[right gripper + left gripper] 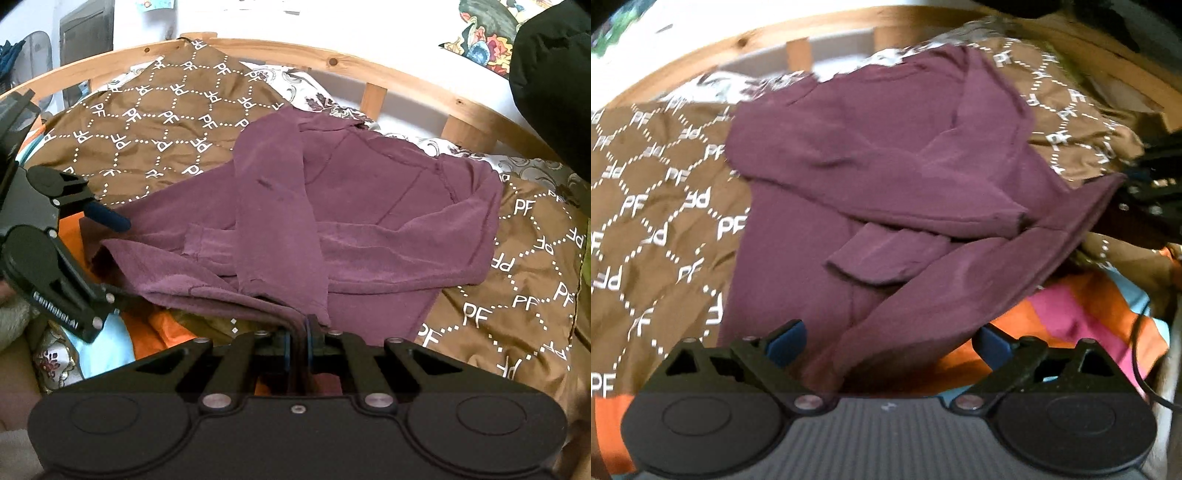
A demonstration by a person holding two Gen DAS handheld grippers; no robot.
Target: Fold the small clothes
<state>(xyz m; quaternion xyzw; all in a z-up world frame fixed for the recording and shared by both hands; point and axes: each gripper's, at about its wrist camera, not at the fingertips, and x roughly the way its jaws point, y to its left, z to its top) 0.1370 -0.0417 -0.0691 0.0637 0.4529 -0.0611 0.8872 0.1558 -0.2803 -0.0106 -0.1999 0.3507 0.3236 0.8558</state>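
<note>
A maroon long-sleeved sweater [369, 221] lies on a brown bedspread [155, 122] printed with "PF". Both sleeves are folded across its body. My right gripper [300, 325] is shut on the sweater's near hem and holds that edge raised off the bed. In the left wrist view the sweater [886, 166] stretches toward the right, where the black frame of the right gripper [1156, 173] shows. My left gripper [889, 343] is open, its blue pads [786, 341] wide apart with the lifted hem hanging between them, untouched. One blue left finger [107, 218] lies beside the hem.
A curved wooden bed rail [369, 74] with slats runs behind the bedspread. An orange, pink and blue striped cloth [1071, 310] lies under the near hem. A floral sheet [306, 92] shows at the back. A dark bulky object [550, 62] stands at the upper right, and a black cable [1141, 354] at the right.
</note>
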